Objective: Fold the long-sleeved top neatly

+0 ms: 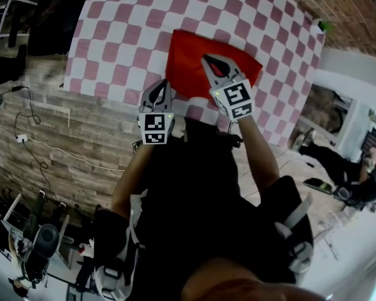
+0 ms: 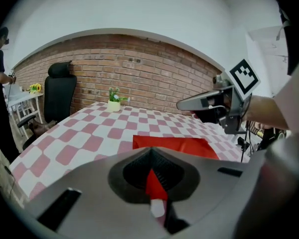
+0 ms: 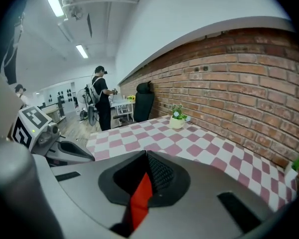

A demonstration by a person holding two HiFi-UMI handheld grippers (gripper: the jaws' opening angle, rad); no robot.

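Observation:
The red top [image 1: 183, 54] lies flat as a folded rectangle on the pink-and-white checked table [image 1: 122, 36]. My right gripper [image 1: 208, 59] hovers over the top's near right part, jaws together; a strip of red [image 3: 138, 199] shows through the gap below them. At the table's near edge, by the top's near left corner, my left gripper [image 1: 158, 85] is shut too, and the folded top [image 2: 174, 144] lies just ahead of it. From the left gripper view the right gripper [image 2: 189, 104] hangs above the cloth. I see no cloth lifted or pinched.
A small potted plant [image 2: 114, 103] stands at the table's far edge near the brick wall [image 2: 154, 73]. A black office chair [image 2: 60, 93] sits beyond the left corner. A person [image 3: 100, 103] stands further off in the room. The floor near me holds cables and gear [image 1: 31, 243].

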